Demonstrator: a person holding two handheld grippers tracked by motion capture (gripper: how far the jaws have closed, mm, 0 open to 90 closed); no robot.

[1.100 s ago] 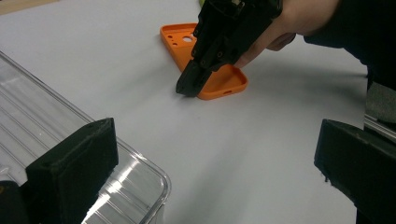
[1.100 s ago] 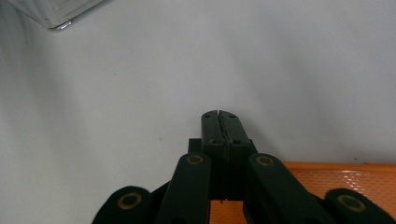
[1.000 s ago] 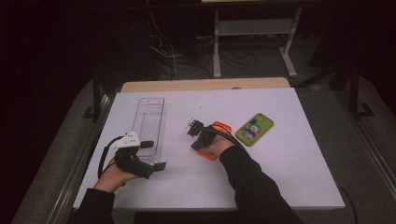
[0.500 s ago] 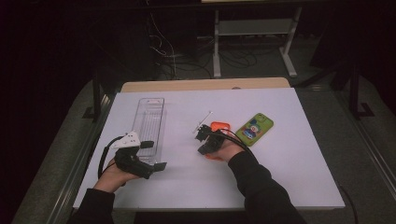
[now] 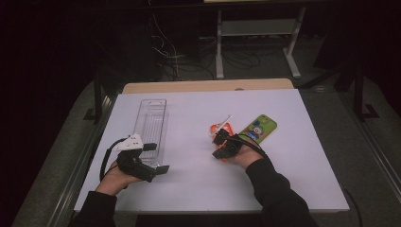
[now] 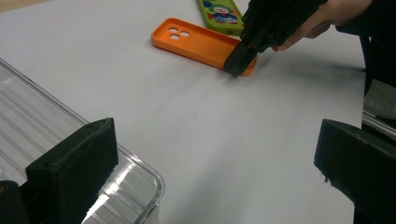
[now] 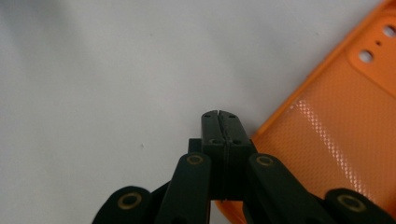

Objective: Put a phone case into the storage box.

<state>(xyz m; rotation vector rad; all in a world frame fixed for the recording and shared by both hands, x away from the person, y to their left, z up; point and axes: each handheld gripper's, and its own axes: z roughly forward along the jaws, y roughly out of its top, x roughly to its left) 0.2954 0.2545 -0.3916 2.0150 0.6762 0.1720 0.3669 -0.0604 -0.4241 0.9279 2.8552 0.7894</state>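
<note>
Already pressed together, right claw (image 7: 219,135) touching near edge of orange phone case (image 6: 203,44) on bench (image 5: 302,156); may only push it away. Left claw (image 6: 210,172) spread beside clear tray (image 5: 151,127).

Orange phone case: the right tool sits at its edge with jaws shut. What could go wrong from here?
1. The right tool is shut at the rim of the orange phone case, apparently gripping nothing; a push may just slide the case on the smooth table.
2. The green phone case lies right beside it and could get knocked.
3. The left tool is open by the clear plastic bin and could bump it.
</note>
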